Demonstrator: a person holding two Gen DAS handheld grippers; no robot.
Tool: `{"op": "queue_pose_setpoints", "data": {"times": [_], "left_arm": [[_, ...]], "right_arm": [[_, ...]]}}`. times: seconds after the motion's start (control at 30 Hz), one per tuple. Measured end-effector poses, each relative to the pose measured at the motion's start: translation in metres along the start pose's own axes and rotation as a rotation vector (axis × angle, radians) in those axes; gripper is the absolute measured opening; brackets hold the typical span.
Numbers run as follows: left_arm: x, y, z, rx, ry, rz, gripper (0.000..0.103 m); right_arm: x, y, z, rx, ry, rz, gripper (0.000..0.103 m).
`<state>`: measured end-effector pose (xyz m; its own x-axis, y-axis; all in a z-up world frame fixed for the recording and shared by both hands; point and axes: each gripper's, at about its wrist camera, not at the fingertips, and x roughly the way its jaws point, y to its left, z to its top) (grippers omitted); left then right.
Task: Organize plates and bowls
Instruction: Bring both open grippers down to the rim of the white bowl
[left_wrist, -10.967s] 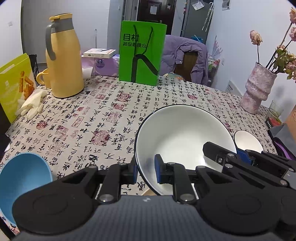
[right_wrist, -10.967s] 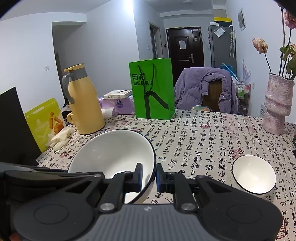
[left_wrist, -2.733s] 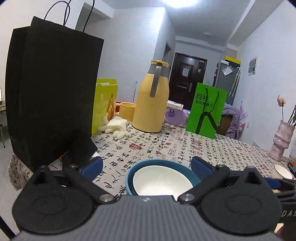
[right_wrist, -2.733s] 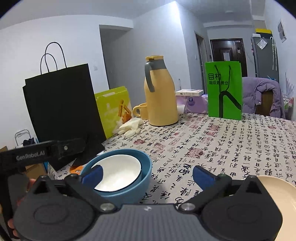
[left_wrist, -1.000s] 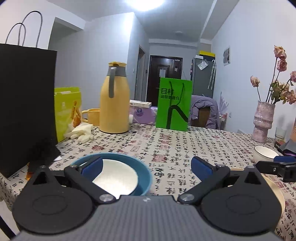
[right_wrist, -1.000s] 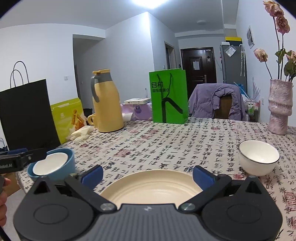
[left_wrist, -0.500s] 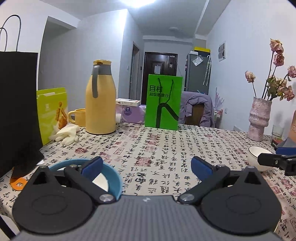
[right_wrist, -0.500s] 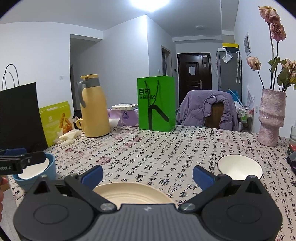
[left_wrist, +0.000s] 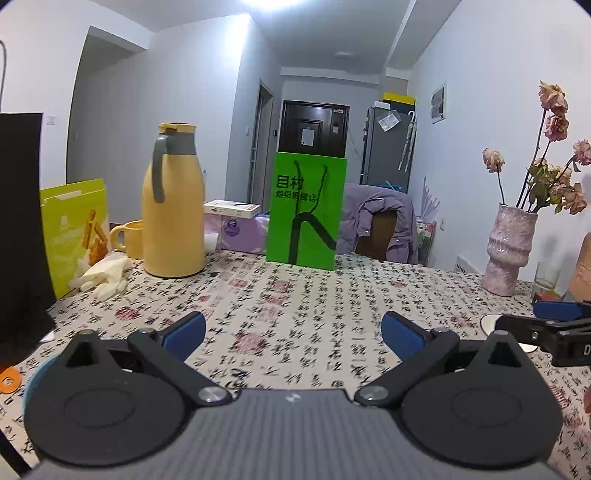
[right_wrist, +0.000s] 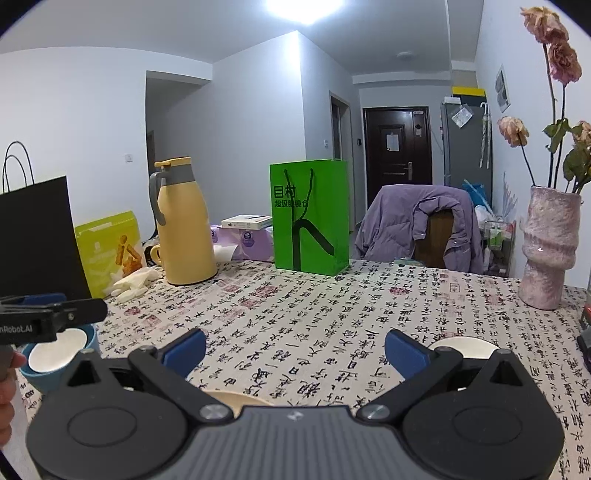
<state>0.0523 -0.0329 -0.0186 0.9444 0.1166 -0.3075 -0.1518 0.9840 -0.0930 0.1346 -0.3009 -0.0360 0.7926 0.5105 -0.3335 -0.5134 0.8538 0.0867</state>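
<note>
Bowls sit apart on the calligraphy-print tablecloth (right_wrist: 314, 332): a white bowl (right_wrist: 55, 352) nested inside a blue bowl (right_wrist: 44, 380) near the black paper bag (right_wrist: 37, 236), well away from a small white bowl (right_wrist: 469, 345) nearer the pink vase (right_wrist: 550, 251). A cream plate (right_wrist: 236, 398) lies between. Left gripper (left_wrist: 293, 334) and right gripper (right_wrist: 295, 349) both stand wide, empty, above the cloth.
</note>
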Motion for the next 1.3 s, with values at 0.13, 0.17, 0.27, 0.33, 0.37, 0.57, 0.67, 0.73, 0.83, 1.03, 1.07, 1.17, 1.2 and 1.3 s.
{"op": "queue_pose_setpoints", "data": {"times": [0.13, 0.17, 0.27, 0.33, 0.37, 0.57, 0.67, 0.73, 0.83, 1.03, 1.07, 1.17, 1.2, 1.3], "left_arm": [[0.009, -0.011, 0.005, 0.003, 0.007, -0.001, 0.103], [0.011, -0.014, 0.006, 0.006, 0.009, 0.0, 0.103], [0.02, -0.025, 0.009, 0.005, 0.018, 0.002, 0.103], [0.028, -0.032, 0.012, 0.002, 0.028, -0.004, 0.103], [0.031, -0.035, 0.012, 0.001, 0.031, -0.008, 0.103], [0.052, -0.057, 0.02, 0.005, 0.056, -0.024, 0.103], [0.06, -0.07, 0.024, -0.005, 0.057, -0.043, 0.103], [0.065, -0.079, 0.026, 0.0, 0.064, -0.055, 0.103], [0.07, -0.091, 0.026, 0.008, 0.073, -0.075, 0.103], [0.088, -0.119, 0.028, 0.043, 0.126, -0.092, 0.103], [0.091, -0.122, 0.028, 0.041, 0.136, -0.098, 0.103], [0.104, -0.135, 0.028, 0.034, 0.181, -0.109, 0.103], [0.108, -0.138, 0.027, 0.032, 0.198, -0.113, 0.103], [0.124, -0.151, 0.025, 0.031, 0.256, -0.126, 0.103]], "right_arm": [[0.007, -0.015, 0.01, 0.032, -0.002, 0.008, 0.103], [0.009, -0.019, 0.012, 0.042, -0.003, 0.01, 0.103], [0.017, -0.035, 0.016, 0.076, -0.002, 0.007, 0.103], [0.022, -0.046, 0.016, 0.107, -0.004, 0.011, 0.103], [0.023, -0.05, 0.015, 0.118, -0.004, 0.014, 0.103], [0.027, -0.079, 0.01, 0.19, 0.0, 0.014, 0.103], [0.025, -0.09, 0.008, 0.225, 0.011, 0.009, 0.103], [0.022, -0.096, 0.007, 0.247, 0.005, 0.007, 0.103], [0.019, -0.111, 0.005, 0.299, 0.0, -0.006, 0.103], [0.016, -0.141, -0.002, 0.398, 0.017, -0.082, 0.103], [0.017, -0.146, -0.003, 0.413, 0.021, -0.101, 0.103], [0.019, -0.159, -0.007, 0.454, 0.041, -0.129, 0.103], [0.02, -0.163, -0.009, 0.467, 0.048, -0.135, 0.103], [0.024, -0.174, -0.012, 0.501, 0.071, -0.156, 0.103]]}}
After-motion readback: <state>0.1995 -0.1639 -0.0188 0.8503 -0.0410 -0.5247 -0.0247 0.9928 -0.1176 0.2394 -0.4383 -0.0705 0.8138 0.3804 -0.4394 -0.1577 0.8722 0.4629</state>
